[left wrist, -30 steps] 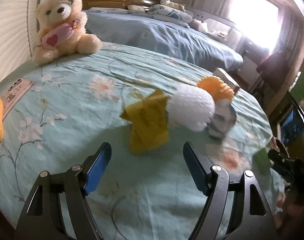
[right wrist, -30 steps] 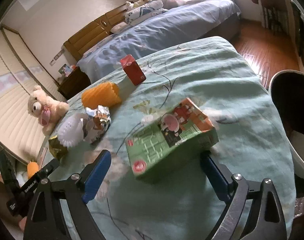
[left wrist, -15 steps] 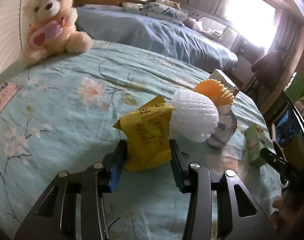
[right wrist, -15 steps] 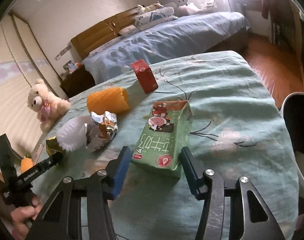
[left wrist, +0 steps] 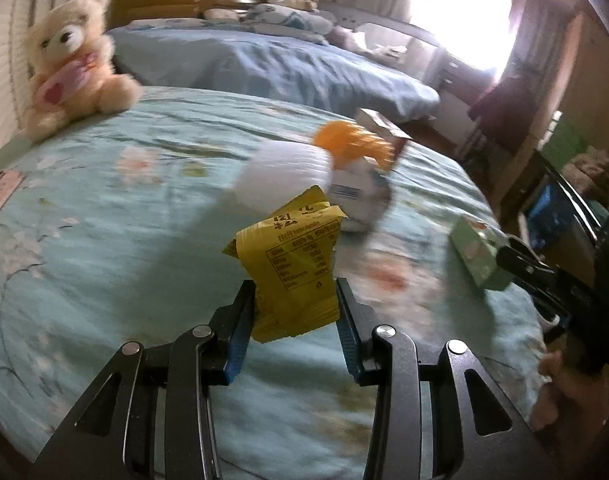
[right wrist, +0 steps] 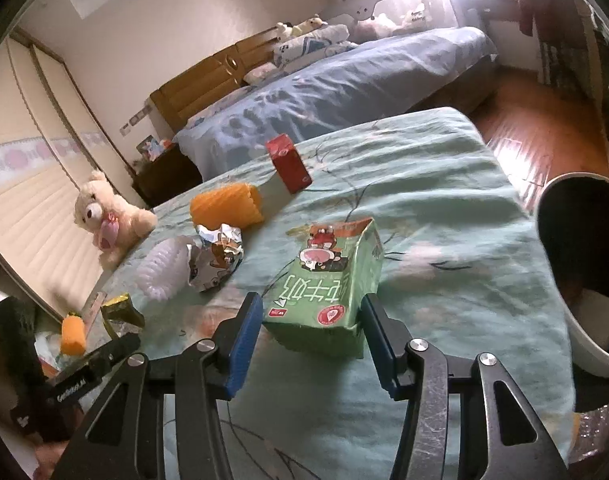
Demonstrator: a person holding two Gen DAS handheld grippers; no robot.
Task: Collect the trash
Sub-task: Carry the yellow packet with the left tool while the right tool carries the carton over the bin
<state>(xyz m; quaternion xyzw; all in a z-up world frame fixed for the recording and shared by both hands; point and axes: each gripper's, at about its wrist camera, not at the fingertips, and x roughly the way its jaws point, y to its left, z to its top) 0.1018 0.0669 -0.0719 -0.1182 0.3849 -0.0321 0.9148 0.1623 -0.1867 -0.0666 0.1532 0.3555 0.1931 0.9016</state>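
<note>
My left gripper is shut on a yellow snack wrapper, which stands up between the blue pads just above the floral bedspread. My right gripper is shut on a green milk carton, pads on its two sides. The left wrist view shows that carton at the far right. In the right wrist view the wrapper is at the lower left. Loose on the bed lie a white foam net, an orange foam net, a crumpled foil wrapper and a red carton.
A dark bin with a white rim stands off the bed's right edge. A teddy bear sits at the far left of the bed. A second bed with a blue cover lies behind. An orange item lies at the bed's left edge.
Both grippers went from wide open to closed: the left on the yellow wrapper, the right on the green carton. The carton turned end-on between the right pads. The left view has swung and blurred.
</note>
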